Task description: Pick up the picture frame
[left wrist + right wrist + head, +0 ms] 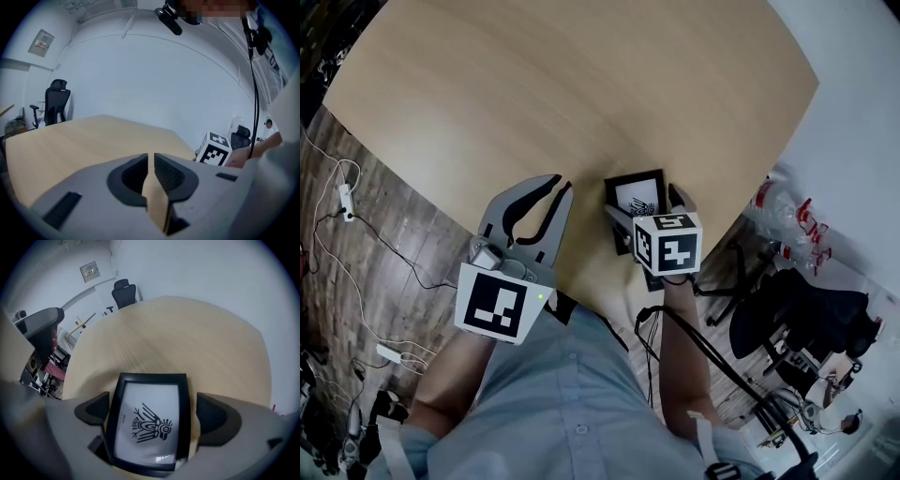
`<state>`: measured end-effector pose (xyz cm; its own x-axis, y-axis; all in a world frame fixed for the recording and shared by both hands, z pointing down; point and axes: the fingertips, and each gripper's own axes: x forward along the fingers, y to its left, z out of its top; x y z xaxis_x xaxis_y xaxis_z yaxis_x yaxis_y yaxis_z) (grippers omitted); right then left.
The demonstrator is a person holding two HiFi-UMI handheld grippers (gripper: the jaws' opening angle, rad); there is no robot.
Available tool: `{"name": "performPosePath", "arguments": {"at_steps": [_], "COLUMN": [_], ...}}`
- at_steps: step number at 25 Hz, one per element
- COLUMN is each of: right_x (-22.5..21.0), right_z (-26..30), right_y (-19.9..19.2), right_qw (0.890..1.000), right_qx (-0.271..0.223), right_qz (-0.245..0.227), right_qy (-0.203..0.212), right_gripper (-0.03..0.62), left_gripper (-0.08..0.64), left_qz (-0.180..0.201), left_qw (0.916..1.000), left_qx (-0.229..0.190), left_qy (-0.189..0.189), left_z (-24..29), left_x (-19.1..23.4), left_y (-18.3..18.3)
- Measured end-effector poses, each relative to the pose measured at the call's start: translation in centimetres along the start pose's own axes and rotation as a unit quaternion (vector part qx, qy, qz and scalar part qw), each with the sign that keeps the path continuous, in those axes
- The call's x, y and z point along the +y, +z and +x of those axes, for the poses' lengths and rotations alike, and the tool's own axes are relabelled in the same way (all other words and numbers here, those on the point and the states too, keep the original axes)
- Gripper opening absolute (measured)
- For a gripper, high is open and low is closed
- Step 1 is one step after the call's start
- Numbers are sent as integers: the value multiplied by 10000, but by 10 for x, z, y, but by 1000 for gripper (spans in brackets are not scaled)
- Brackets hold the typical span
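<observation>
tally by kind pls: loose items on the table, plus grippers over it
Picture frame: 1
Grippers: 2 (left gripper shut, empty; right gripper open around the frame)
Total: 3
</observation>
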<state>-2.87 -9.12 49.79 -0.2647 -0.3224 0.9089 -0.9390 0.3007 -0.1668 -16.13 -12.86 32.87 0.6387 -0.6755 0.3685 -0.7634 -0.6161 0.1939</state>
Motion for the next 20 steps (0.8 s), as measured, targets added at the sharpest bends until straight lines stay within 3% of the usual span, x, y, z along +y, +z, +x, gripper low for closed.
{"name": "performPosePath", "arguments": {"at_steps": [6,11,20], "right_x": [4,-8,-2], "right_z": [5,-3,-10], "right_y": [5,-1,6], "right_qw": [9998,9992,9992], "right_qx": [166,335,-215], "right_qz": [37,-222,-319], "right_qy": [-104,-75,-63], "right_gripper": [552,546,517], "left_gripper": [44,44,65], "left_qz": [-92,-100,-260], "left_qw": [9999,9998,9992], "left_qx": [6,27,216], "left_qy": [-82,-170,-192], "left_z": [3,13,16], "left_x": [15,3,11], "left_y": [0,1,-2]}}
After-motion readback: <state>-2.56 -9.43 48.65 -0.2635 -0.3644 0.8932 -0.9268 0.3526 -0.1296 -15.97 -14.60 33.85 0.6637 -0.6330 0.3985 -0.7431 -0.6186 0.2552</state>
